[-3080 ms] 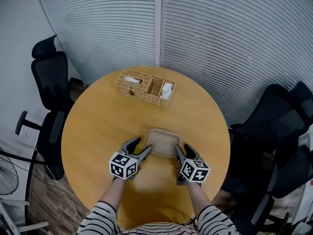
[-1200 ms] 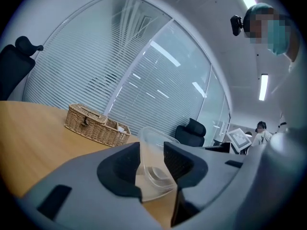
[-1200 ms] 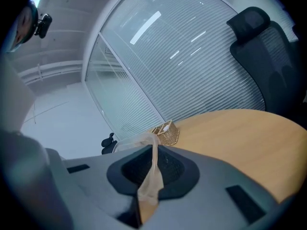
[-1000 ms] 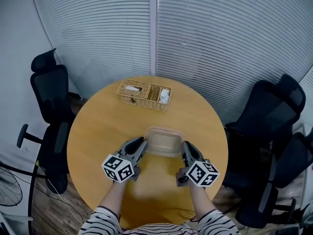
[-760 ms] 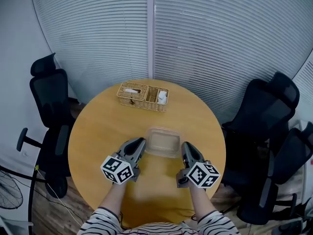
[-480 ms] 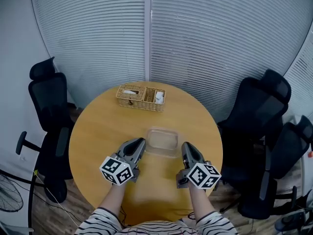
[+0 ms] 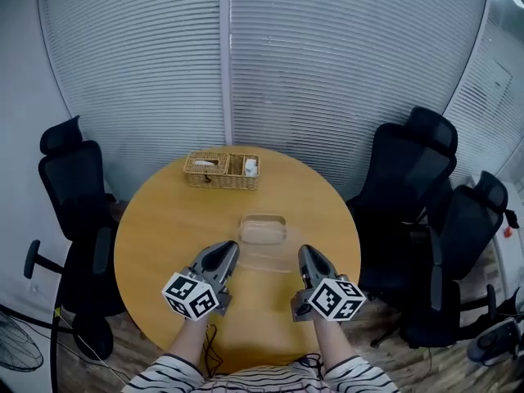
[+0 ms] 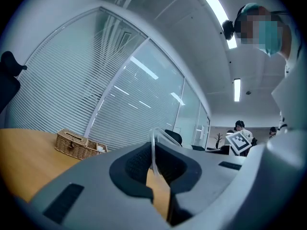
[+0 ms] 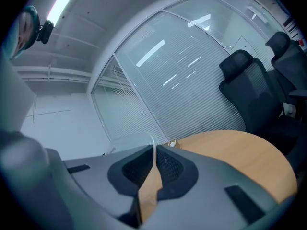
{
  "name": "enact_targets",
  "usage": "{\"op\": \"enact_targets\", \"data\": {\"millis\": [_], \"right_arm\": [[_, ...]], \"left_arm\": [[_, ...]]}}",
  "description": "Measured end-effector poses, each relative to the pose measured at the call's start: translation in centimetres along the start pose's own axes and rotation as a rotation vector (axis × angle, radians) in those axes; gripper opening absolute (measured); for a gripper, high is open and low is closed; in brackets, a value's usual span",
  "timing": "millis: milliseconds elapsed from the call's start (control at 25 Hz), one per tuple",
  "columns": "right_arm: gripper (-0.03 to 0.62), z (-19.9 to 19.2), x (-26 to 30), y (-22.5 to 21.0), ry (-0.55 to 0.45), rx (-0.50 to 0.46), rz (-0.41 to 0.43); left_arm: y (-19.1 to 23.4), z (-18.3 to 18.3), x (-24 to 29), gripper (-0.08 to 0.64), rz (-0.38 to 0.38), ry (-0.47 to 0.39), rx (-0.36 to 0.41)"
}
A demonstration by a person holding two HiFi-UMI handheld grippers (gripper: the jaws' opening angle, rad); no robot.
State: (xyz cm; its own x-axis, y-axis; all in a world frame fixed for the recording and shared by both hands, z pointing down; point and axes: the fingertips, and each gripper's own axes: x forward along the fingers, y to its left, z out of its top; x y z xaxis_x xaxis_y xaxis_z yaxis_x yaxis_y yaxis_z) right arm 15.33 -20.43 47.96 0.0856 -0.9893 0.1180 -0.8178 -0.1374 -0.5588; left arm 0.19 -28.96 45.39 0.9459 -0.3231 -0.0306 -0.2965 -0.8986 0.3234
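Note:
A clear plastic container (image 7: 262, 232) hangs between my two grippers over the round wooden table (image 7: 164, 219). My left gripper (image 7: 230, 250) is shut on the container's left rim (image 8: 154, 145), which shows as a thin clear edge pinched between the dark pads (image 8: 136, 164). On the opposite side my right gripper (image 7: 304, 252) is shut on the right rim (image 9: 153, 150) in the same way. The container looks empty. In both gripper views the tabletop lies well below the jaws.
A wicker basket (image 7: 221, 170) with two compartments stands at the table's far edge and shows in the left gripper view (image 8: 76, 145). Black office chairs stand at the left (image 7: 78, 195) and right (image 7: 401, 170). Slatted glass walls curve behind.
My left gripper, open beside the container 3.1 s ago, is now shut on its rim. Both grippers have raised the container off the table. The head camera has risen too.

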Motion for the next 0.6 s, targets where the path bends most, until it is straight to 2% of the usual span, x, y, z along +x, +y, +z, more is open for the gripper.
{"op": "enact_targets", "data": {"millis": [200, 600], "right_arm": [[0.041, -0.3, -1.9, 0.3, 0.022, -0.001, 0.009], [0.041, 0.4, -5.8, -0.9, 0.097, -0.005, 0.085]], "left_arm": [[-1.9, -0.2, -1.5, 0.043, 0.016, -0.004, -0.005], [-7.1, -1.4, -2.8, 0.043, 0.106, -0.025, -0.008]]}}
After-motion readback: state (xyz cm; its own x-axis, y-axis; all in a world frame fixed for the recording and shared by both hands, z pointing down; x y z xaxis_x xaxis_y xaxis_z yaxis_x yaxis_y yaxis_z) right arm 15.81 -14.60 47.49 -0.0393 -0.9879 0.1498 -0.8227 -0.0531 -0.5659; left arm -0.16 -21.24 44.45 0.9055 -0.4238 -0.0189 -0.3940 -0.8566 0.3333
